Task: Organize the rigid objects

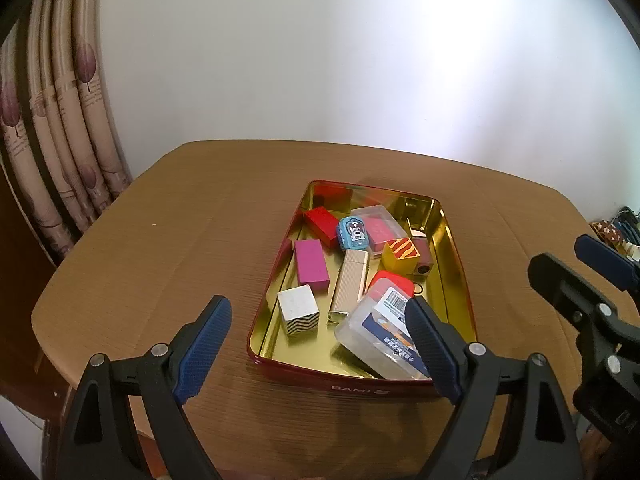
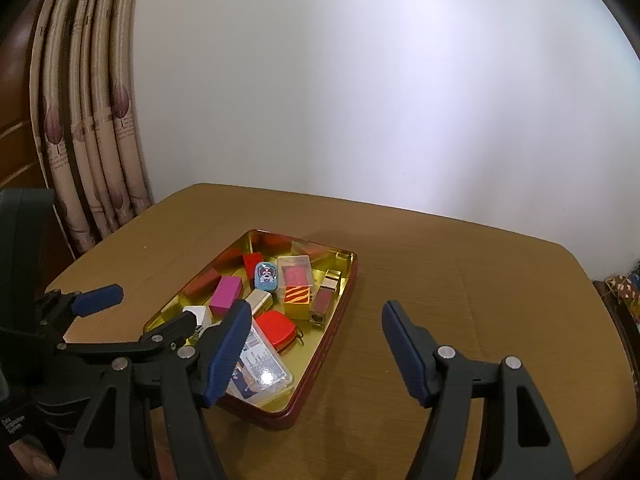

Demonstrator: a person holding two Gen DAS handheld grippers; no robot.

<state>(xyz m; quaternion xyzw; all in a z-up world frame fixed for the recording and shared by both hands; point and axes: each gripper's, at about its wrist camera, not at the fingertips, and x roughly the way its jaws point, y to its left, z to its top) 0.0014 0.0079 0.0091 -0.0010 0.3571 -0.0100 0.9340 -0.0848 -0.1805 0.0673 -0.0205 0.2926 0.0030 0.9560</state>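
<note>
Black-framed with blue ribbed pads, the left gripper [image 1: 320, 344] hangs with its fingers spread wide and nothing between the pads, poised over the near left corner of the red rectangular tin with a gold lining [image 1: 460, 248]. That tin sits on the rounded wooden table [image 1: 160, 240], and everything to be sorted lies inside it. At the tin's near end lies a clear plastic case with a barcode label [image 1: 376, 332], tilted against the rim, with a white block with zigzag stripes [image 1: 298, 312] to its left. A ribbed beige rectangular case [image 1: 350, 280] runs up the tin's middle, a magenta block [image 1: 311, 266] left of it, a red block [image 1: 322, 226] further back. A small blue tin with a cartoon dog [image 1: 352, 233] sits near the tin's centre – a clear box holding something pink [image 1: 380, 228] just behind it to the right. A yellow cube with orange stripes [image 1: 400, 256] and a red rounded case [image 1: 394, 282] lie toward the tin's right wall. The right gripper [image 2: 316, 348] hovers at the tin's near right corner, fingers apart and empty – its left pad over the clear case, its right pad over bare tabletop beyond the tin's wall.
</note>
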